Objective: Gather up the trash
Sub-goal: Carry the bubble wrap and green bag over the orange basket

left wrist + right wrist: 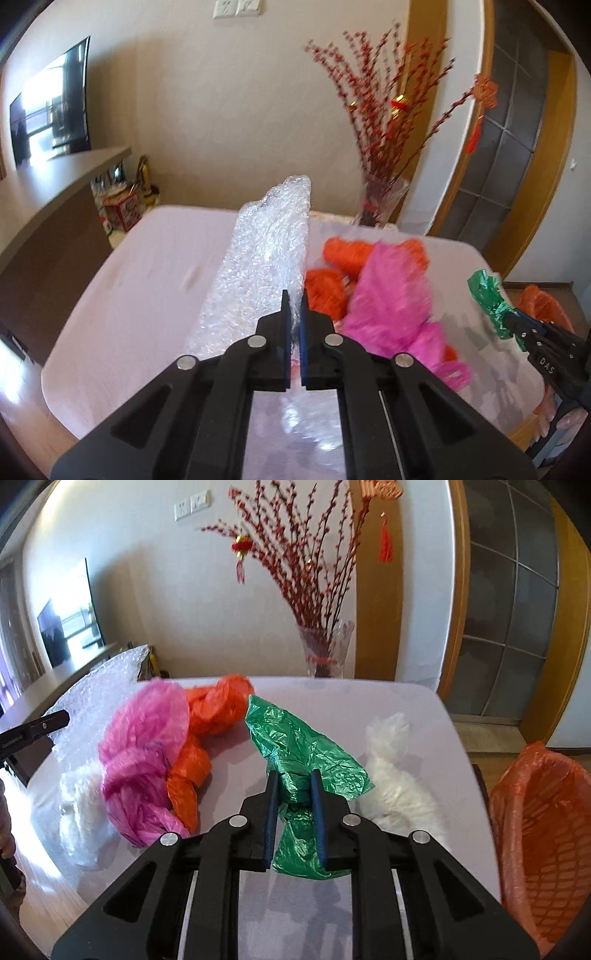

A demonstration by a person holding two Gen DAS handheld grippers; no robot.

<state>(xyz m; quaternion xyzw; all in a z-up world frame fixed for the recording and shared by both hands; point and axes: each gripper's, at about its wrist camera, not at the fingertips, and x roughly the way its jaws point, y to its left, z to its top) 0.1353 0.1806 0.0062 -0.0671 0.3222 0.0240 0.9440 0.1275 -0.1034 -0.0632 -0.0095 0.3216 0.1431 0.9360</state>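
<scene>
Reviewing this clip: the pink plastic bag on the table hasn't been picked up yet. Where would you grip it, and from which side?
Probably the pink plastic bag is best pinched at its twisted, gathered lower end nearest the camera, coming from the near table edge. That end is narrow and free, while the puffy upper part lies against the orange bag and bubble wrap.

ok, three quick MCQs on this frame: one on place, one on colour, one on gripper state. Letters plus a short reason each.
1. The lined basket sits:
A. on the table's middle
B. off the table's right edge
C. behind the vase

2. The bag in the right gripper is:
A. pink
B. orange
C. green

3. The left gripper is:
A. wide open
B. shut on the bubble wrap
C. holding nothing

Key: 1 B, the basket shows beyond the table edge at right. 2 C, the green bag is between its fingers. 3 B, the bubble wrap is pinched and lifted.
</scene>
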